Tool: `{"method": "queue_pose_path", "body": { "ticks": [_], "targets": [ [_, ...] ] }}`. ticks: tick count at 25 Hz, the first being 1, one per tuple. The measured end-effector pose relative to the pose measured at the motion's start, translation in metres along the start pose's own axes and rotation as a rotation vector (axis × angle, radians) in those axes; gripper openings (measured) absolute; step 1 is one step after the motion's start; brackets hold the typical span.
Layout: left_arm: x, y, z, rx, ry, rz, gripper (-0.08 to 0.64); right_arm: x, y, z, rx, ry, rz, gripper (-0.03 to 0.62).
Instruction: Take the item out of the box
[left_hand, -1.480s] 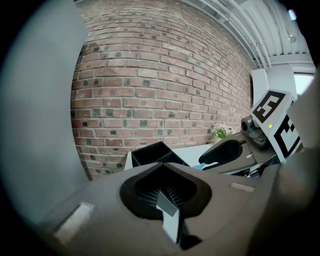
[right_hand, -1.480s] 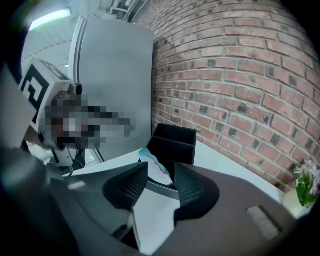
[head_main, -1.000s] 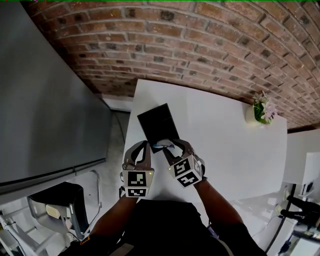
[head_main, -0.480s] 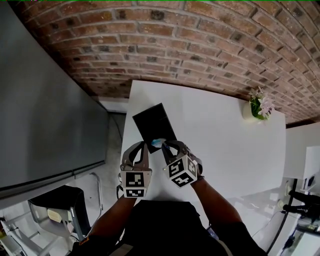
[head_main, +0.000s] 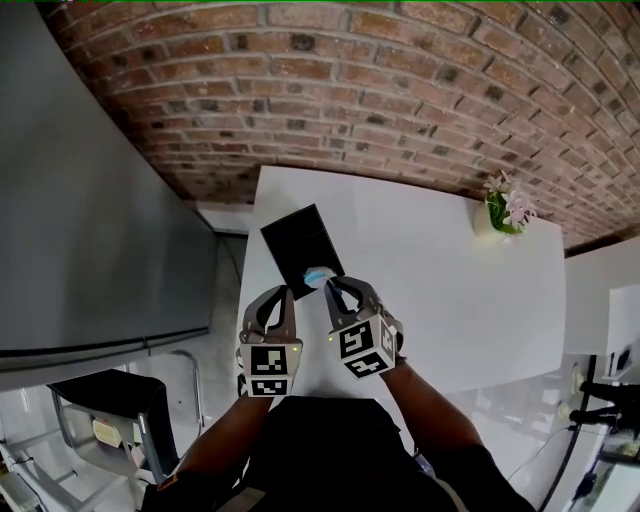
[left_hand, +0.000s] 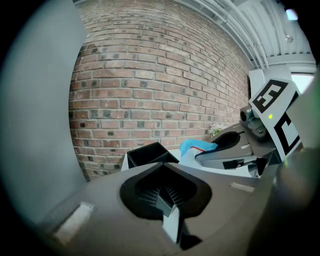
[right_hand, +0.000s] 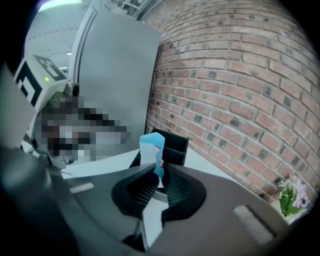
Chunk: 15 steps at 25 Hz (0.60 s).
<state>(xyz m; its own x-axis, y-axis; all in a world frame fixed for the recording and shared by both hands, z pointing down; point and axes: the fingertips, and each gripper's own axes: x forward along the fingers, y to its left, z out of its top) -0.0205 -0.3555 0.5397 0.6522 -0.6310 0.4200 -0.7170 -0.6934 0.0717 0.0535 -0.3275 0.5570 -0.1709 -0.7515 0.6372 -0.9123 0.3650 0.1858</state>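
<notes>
An open black box (head_main: 302, 245) stands near the left edge of the white table (head_main: 450, 290). My right gripper (head_main: 322, 284) is just in front of the box, shut on a light blue packet (head_main: 318, 274) with a red mark. Its jaws have just been closing with the packet between them. In the right gripper view the packet (right_hand: 151, 149) stands upright between the pads (right_hand: 172, 182), with the box (right_hand: 172, 144) behind. My left gripper (head_main: 286, 293) hovers beside the box's near left corner, shut and holding nothing. Its own view shows the box (left_hand: 149, 154), the packet (left_hand: 196, 146) and the right gripper (left_hand: 232, 150).
A small pot of flowers (head_main: 503, 210) stands at the table's far right corner. A tall grey cabinet (head_main: 90, 200) stands left of the table, a brick wall (head_main: 400, 90) behind it. A dark chair (head_main: 105, 405) sits on the floor at lower left.
The right gripper's jaws have closed on the blue packet and lifted it a little above the box's near edge. The left gripper has stayed next to the box.
</notes>
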Motion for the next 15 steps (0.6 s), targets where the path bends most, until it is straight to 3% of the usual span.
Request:
{"method": "queue_pose_path", "body": {
  "ticks": [8,15],
  "targets": [
    [-0.023,-0.03,0.019,0.013,-0.053,-0.009,0.005,-0.044,-0.013,0.015,0.053,-0.102,-0.074,0.018],
    [-0.048,-0.073,0.028,0.029,-0.079,-0.041,0.005,-0.096,-0.016,0.002,0.139,-0.151,-0.103,0.017]
  ]
}}
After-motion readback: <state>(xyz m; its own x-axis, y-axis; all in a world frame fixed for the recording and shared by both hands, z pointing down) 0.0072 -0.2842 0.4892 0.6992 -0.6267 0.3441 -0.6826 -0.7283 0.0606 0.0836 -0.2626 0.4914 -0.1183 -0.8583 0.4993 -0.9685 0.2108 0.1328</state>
